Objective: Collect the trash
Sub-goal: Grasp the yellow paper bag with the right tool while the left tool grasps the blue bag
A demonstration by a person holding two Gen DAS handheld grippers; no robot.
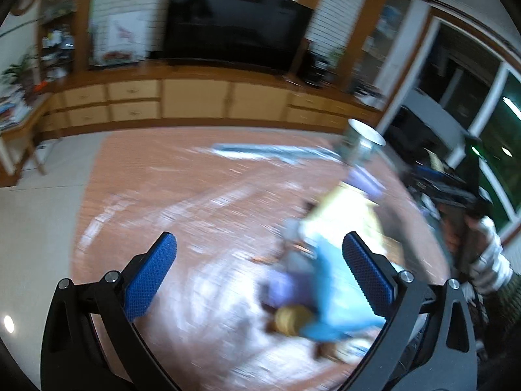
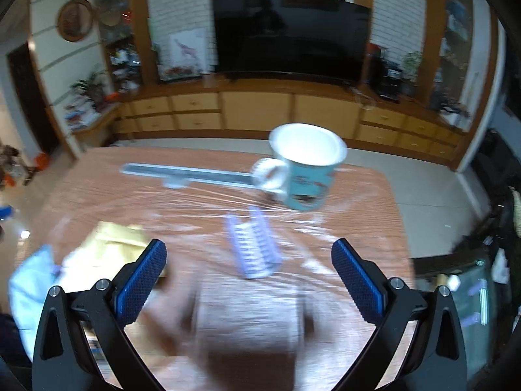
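Hovering spread over table (image 2: pixel 358 195), both hand-held grippers (image 1: pixel 259 280) (image 2: pixel 249 282), blurred litter (image 1: pixel 329 286), perhaps wrappers

Motion blur smears trash pile (image 1: pixel 325 277); items indistinct.

Teal printed mug (image 2: pixel 307 169) with white inside, lilac ribbed piece (image 2: pixel 255 249), blue-padded fingers (image 2: pixel 141 288).

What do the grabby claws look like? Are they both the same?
Yes, they match. The left gripper and the right gripper each have two curved black arms joined by shiny silver bolts. Their fingers carry bright blue pads with a bumpy, dotted texture. In the left camera's view, a hand in a grey-and-white striped sleeve shows at the right edge. No cables or markings are visible.
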